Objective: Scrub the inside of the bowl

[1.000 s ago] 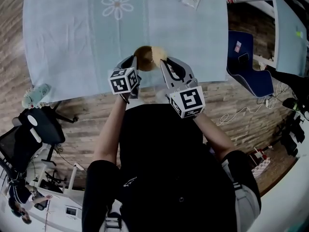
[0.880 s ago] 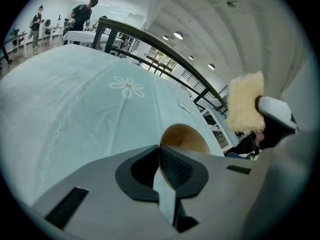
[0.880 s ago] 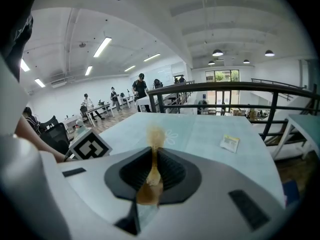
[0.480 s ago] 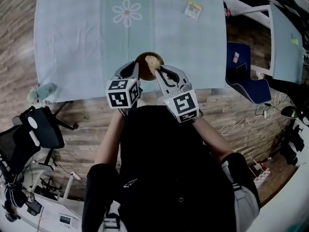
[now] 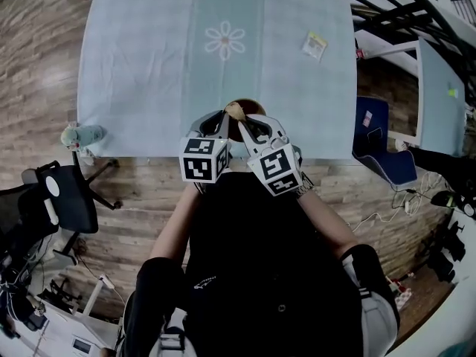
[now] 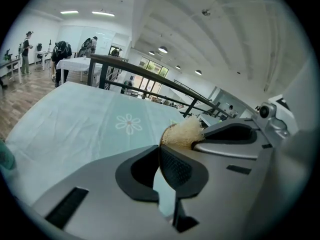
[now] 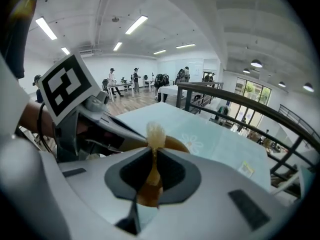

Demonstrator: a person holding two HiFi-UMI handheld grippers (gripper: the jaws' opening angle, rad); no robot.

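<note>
**Bowl held up, scrubber at its mouth**

The bowl (image 5: 251, 108) hung above the table's (image 5: 149, 65) near side, with its rim pinched in the left gripper (image 6: 160, 156). The right gripper (image 7: 152, 169) clamped the scrubber (image 7: 155, 133) just ahead of itself, at the bowl's opening and toward the left gripper.

1. Brown round bowl (image 5: 251, 108): held in the air, its thin rim clamped edge-on in the left gripper (image 6: 159, 154).
2. Pale fibrous scrub pad (image 5: 235, 111): pinched in the right gripper (image 7: 152, 159), its tip in the bowl's opening.
</note>
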